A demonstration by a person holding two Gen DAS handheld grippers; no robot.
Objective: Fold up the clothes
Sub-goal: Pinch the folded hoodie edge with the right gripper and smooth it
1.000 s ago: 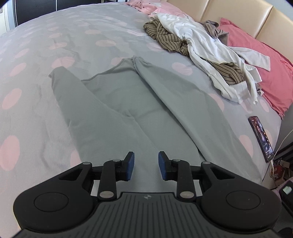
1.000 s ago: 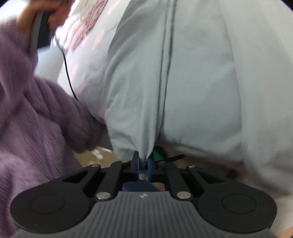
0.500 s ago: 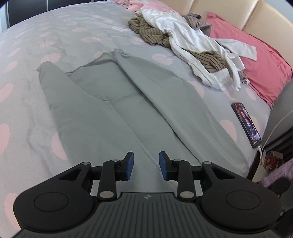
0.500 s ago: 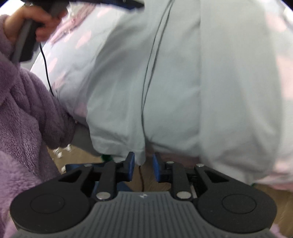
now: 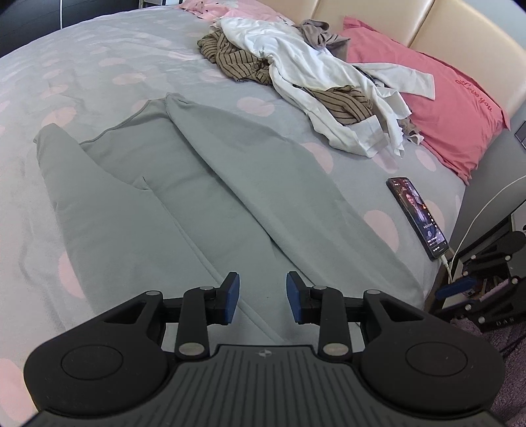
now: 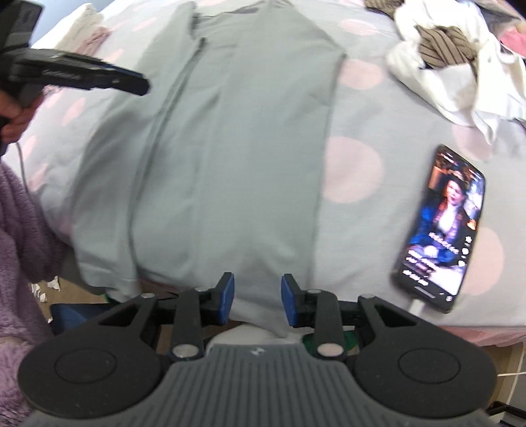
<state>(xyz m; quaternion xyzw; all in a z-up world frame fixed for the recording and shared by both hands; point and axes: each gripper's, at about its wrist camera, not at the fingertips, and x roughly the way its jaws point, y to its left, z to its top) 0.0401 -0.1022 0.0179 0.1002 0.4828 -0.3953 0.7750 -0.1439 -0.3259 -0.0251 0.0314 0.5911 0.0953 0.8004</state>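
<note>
Covering nearly the whole left wrist view, a grey bed sheet with pink dots (image 5: 98, 65) is spreading from the lower left up to the top, and a beige padded headboard (image 5: 427, 29) is closing the upper right corner. A red pillow (image 5: 453, 108) is lying under the headboard at the right. The grey garment (image 5: 203, 197), the thing to fold, is lying flat in the middle of the sheet, running from the centre left down to the lower edge of the bed; in the right wrist view its near hem is hanging over the bed edge at the bottom centre. A heap of white and striped clothes (image 5: 315, 75) is sitting in the upper centre, apart from the grey garment. A phone (image 6: 440, 230) with a lit screen is lying on the sheet at the right, close to the bed edge, with a white cable at its lower end. Bare sheet is staying free at the left of the garment and between the garment and the phone.

The left gripper (image 5: 262, 297) is hanging over the lower part of the garment with its jaws apart and nothing between them. The right gripper (image 6: 257, 299) is standing at the bed edge; its jaws have just been opening, and the pads are not pressing the hem, which is seen behind them. A purple fleece sleeve (image 6: 19, 236) is showing at the left of the right wrist view.
</note>
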